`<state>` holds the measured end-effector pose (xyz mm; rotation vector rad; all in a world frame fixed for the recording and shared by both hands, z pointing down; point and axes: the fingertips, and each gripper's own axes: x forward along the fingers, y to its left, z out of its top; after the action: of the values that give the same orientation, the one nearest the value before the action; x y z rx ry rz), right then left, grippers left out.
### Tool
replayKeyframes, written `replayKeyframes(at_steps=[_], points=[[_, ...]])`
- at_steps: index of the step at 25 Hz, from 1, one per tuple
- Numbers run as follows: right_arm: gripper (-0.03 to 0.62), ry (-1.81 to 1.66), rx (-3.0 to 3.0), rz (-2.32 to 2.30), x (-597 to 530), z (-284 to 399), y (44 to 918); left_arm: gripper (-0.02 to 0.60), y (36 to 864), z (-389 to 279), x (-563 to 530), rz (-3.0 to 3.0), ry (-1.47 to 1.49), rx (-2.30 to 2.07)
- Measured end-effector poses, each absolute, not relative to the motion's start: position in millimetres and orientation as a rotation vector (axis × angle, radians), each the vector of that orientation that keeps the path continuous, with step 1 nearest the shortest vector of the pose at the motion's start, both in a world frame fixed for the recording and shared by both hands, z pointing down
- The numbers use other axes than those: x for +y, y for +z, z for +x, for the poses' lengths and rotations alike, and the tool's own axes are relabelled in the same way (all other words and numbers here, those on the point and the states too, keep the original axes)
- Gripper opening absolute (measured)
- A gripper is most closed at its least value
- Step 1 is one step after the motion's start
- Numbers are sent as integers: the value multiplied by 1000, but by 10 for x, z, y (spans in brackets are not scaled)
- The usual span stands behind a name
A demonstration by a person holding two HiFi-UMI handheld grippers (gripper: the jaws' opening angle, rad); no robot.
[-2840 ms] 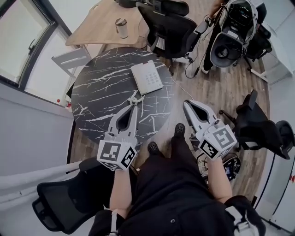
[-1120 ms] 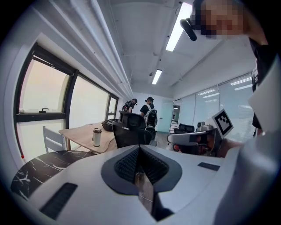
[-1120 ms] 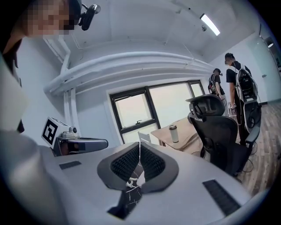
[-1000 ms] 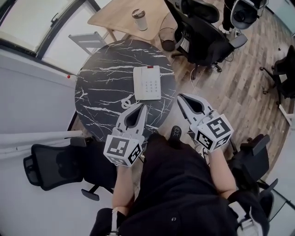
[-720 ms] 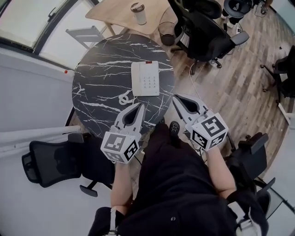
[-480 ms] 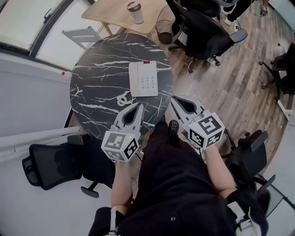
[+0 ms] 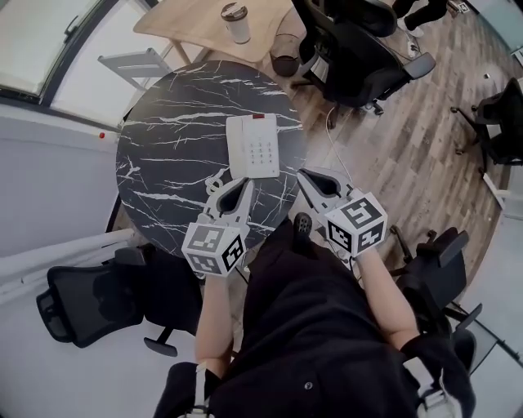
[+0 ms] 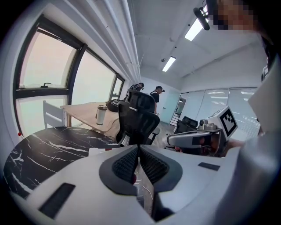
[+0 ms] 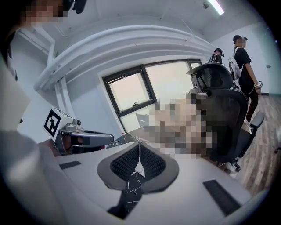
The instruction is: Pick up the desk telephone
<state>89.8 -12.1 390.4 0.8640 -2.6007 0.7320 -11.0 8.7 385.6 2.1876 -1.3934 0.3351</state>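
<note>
left gripper [image 7: 245,184] and right gripper [image 7: 302,174] nearer desk telephone [image 7: 254,145], lidded cup [image 7: 235,22] beyond

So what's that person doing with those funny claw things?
A person stands at a round black marble table and holds a gripper in each hand. A white desk telephone lies flat on the table just ahead of them. The left gripper and the right gripper hover by the table's near edge, both shut and empty. Neither one touches the phone, so it has not been picked up yet.

1 phone [image 7: 258,145], 1 cup [image 7: 235,22], 1 tbl [image 7: 163,147]
</note>
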Motion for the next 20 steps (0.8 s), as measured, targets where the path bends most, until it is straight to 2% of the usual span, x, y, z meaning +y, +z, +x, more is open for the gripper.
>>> replayKeyframes(at_steps=[11, 14, 20], points=[[33, 757, -2485, 873, -352, 658, 4281, 22, 4307, -340, -221, 2165, 368, -1302], [32, 778, -2450, 873, -368, 605, 4409, 78, 4438, -414, -257, 2152, 379, -1278], [34, 815, -2396, 875, -390, 503, 4615, 86, 4632, -546, -320, 2137, 398, -1247]])
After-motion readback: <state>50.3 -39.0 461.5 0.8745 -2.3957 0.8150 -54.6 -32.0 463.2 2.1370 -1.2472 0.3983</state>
